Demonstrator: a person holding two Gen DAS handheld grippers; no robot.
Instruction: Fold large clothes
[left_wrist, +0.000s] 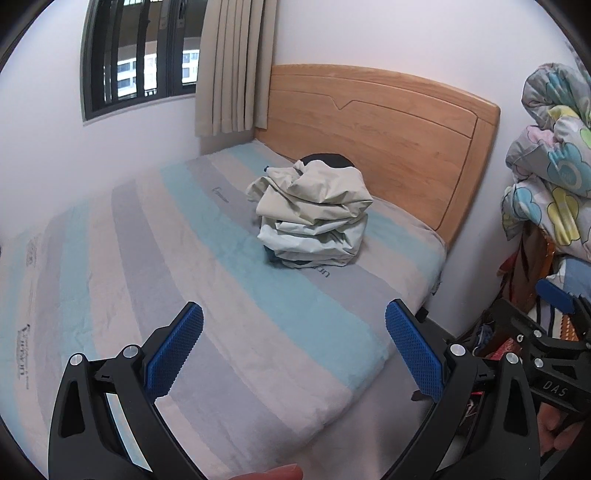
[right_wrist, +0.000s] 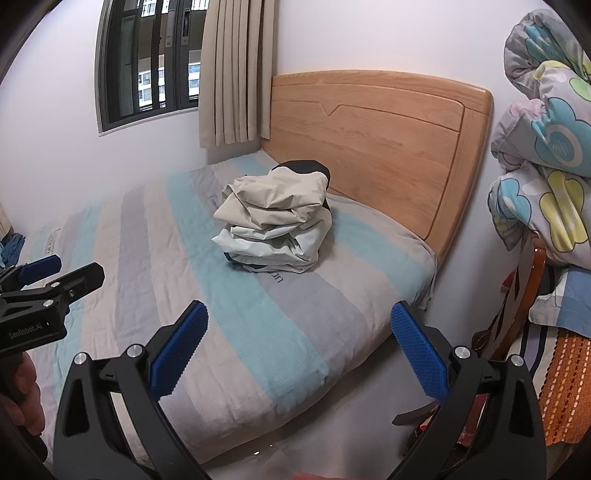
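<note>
A crumpled pile of pale beige and white clothes (left_wrist: 314, 210) with a dark piece underneath lies on the striped bed (left_wrist: 147, 258) near the wooden headboard (left_wrist: 380, 129). It also shows in the right wrist view (right_wrist: 275, 221). My left gripper (left_wrist: 293, 347) is open and empty, held above the bed's near edge, well short of the pile. My right gripper (right_wrist: 299, 350) is open and empty, also above the bed's near corner. The right gripper shows at the right edge of the left wrist view (left_wrist: 554, 332); the left gripper shows at the left edge of the right wrist view (right_wrist: 48, 280).
A rolled flower-print quilt (right_wrist: 543, 147) is stacked on a chair (right_wrist: 532, 280) to the right of the bed. A window (left_wrist: 140, 55) and beige curtain (left_wrist: 236, 66) are on the far wall. The bed (right_wrist: 147, 236) fills the room's left side.
</note>
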